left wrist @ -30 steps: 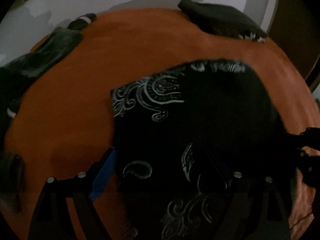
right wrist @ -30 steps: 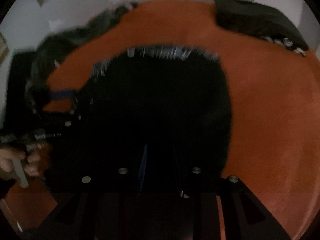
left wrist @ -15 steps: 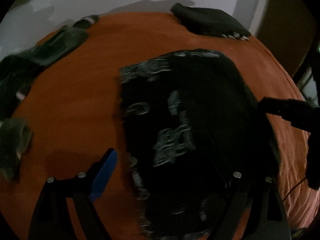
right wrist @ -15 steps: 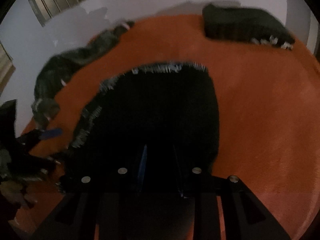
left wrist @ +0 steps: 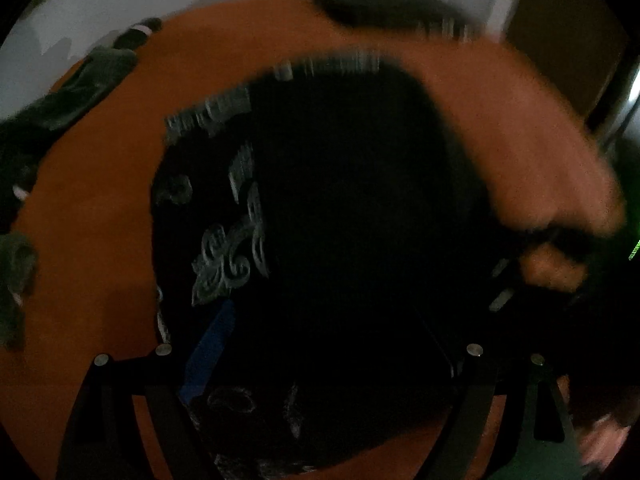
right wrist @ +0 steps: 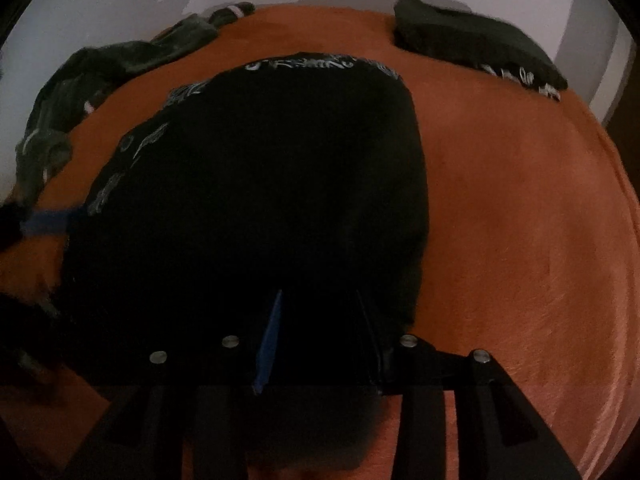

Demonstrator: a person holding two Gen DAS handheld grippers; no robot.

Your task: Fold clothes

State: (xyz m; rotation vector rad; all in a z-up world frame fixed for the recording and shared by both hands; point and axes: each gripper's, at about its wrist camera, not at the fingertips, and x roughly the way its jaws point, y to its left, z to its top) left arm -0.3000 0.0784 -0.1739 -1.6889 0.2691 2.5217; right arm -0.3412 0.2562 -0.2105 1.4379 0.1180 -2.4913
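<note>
Black paisley-print garment (right wrist: 256,184): spread mid-bed on the orange blanket (right wrist: 520,200), presumably partway through folding. Right claw (right wrist: 316,320): narrow, apparently pinching the garment's near edge. Left claw (left wrist: 328,336): fingers wide, straddling the cloth; grip cannot be told. Folded dark stack (right wrist: 472,48) far right; unfolded clothes (right wrist: 104,68) far left.

Orange bed (right wrist: 520,200), probably, bears dark garments (right wrist: 280,200).

The left gripper (left wrist: 324,320) moved in over the black patterned garment (left wrist: 320,208), its blue finger (left wrist: 208,352) now on the cloth instead of the bed (left wrist: 92,240).
</note>
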